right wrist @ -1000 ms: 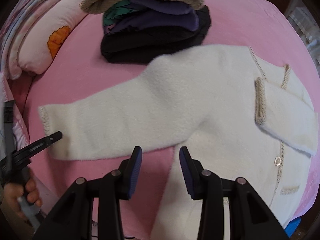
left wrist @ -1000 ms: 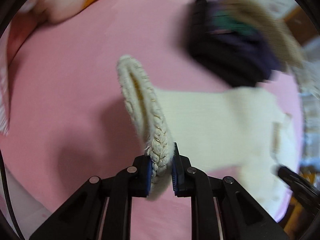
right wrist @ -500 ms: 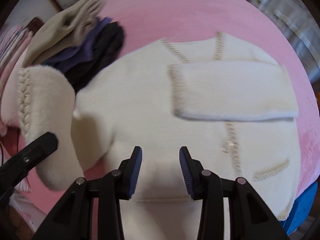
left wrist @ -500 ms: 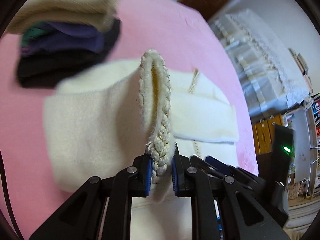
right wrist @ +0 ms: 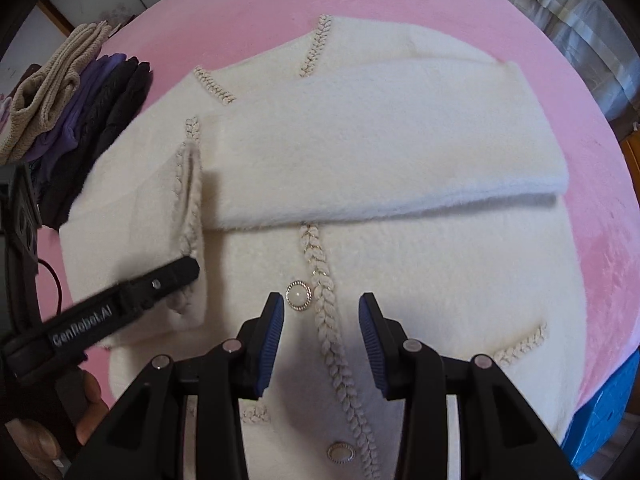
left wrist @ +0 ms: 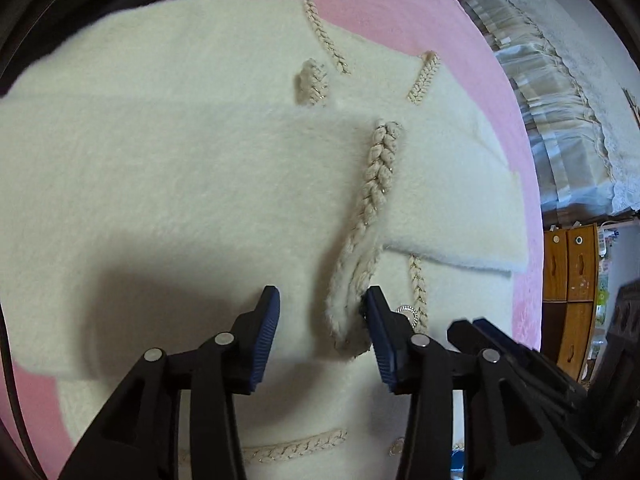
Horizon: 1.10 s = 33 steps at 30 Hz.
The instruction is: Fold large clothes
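On the pink bed (right wrist: 400, 8), a cream cardigan (right wrist: 420, 264) is spread flat, front up, with both sleeves laid across its chest. The right-hand sleeve (right wrist: 380, 148) lies crosswise above the top button (right wrist: 298, 296); the other sleeve's braided cuff (left wrist: 360, 272) rests just left of that button. The left gripper (left wrist: 322, 332) is seen with its jaws parted, the cuff lying loose between them and touching the right pad, so nothing is being held. The right gripper (right wrist: 322, 336) hangs spread wide over the braided front edge (right wrist: 328, 320), just below the button, gripping nothing either.

The cardigan is judged soft, thick and fluffy: light enough to lift, limp, likely to sag and slide on itself when raised. A firmer hold would be offered by the braided trim or the hem than by the plain fleece, and the layered sleeves could slip unless both layers are pinched together.

Beyond the cardigan's collar, a stack of folded clothes (right wrist: 76, 92) is seen. No containers are in view.
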Motion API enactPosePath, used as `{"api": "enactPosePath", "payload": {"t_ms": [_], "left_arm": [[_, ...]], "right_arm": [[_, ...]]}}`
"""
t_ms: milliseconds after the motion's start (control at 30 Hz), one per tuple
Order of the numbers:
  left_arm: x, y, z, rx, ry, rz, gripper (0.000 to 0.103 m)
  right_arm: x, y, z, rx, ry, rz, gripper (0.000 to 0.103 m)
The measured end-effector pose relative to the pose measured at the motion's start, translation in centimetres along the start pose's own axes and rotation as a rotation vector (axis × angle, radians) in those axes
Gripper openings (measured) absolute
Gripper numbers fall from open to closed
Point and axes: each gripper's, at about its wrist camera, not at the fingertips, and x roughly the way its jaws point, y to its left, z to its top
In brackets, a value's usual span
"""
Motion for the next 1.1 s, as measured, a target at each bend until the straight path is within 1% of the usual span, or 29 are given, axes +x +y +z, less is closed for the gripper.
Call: {"api": "enactPosePath", "payload": {"t_ms": [33,100,167,200,233,267,300,367,433,467,567,667,767,800,833,867,900,933,1000,1067,1100], "left_arm": [[-0.6,0.2,-0.3,-0.002,-0.012,0.002,0.049],[-1.5,0.7,-0.8,0.002,-0.039,0.003,0.051],[-3.4,1.5,-1.2,0.008,-0.075,0.015,0.059],[-4.6,2.1,-1.5,0.009,-0.106,0.03,0.065],[-5.8,2.5,-1.4,0.006,-0.126,0.047,0.066],[-6.8,3.3,-1.7,0.0,-0.151,0.076,0.066],[-7.6,4.1,-1.8,-0.005,-0.162,0.097,0.066],[-8.6,6.3,-1.8,-0.032,-0.182,0.152,0.066],[-9.3,9.2,-1.8,-0.09,-0.191,0.206,0.066],[-9.6,10.9,-1.8,-0.135,-0.195,0.232,0.066],[-10.5,14.7,-1.8,-0.232,-0.214,0.26,0.066],[-11.0,17.8,-2.0,-0.295,-0.222,0.286,0.066],[-11.3,19.8,-2.2,-0.327,-0.222,0.297,0.066],[-11.3,20.2,-2.2,-0.332,-0.218,0.302,0.066],[-11.2,20.6,-2.3,-0.338,-0.214,0.307,0.066],[-11.3,20.9,-2.4,-0.341,-0.212,0.307,0.066],[-11.3,21.1,-2.5,-0.344,-0.212,0.305,0.066],[-11.3,21.1,-2.5,-0.34,-0.211,0.299,0.066],[-11.2,20.6,-2.6,-0.318,-0.208,0.297,0.066],[-10.8,19.8,-2.5,-0.279,-0.203,0.308,0.066],[-10.5,19.1,-2.4,-0.261,-0.202,0.314,0.066]], "right_arm": [[0.1,0.2,0.3,-0.009,-0.004,0.021,0.039],[0.3,0.2,0.9,-0.014,-0.006,0.071,0.039],[0.7,0.6,1.8,-0.012,-0.007,0.119,0.039],[0.8,0.6,2.0,-0.012,-0.007,0.134,0.039],[0.9,1.0,2.4,-0.015,-0.006,0.143,0.039],[1.3,1.6,2.9,-0.025,-0.005,0.15,0.039],[1.5,1.9,3.2,-0.037,-0.015,0.179,0.039],[2.5,2.8,3.9,-0.066,-0.012,0.185,0.039],[3.4,3.4,4.2,-0.091,-0.005,0.19,0.039],[4.1,3.9,4.5,-0.104,0.005,0.2,0.039],[5.7,4.8,4.9,-0.139,0.033,0.209,0.039],[6.9,5.5,4.9,-0.152,0.053,0.221,0.039],[8.3,6.2,4.6,-0.146,0.08,0.216,0.039],[8.4,6.3,4.5,-0.144,0.077,0.219,0.039],[8.5,6.5,4.2,-0.146,0.07,0.23,0.036],[8.4,6.9,4.0,-0.16,0.066,0.238,0.019],[8.0,7.4,3.8,-0.185,0.058,0.224,0.012],[7.1,8.1,3.5,-0.225,0.034,0.204,0.012],[4.5,9.1,3.1,-0.298,-0.024,0.22,0.011],[1.5,10.0,3.0,-0.381,-0.108,0.222,0.011],[-0.3,10.5,3.2,-0.423,-0.167,0.214,0.01]]}}
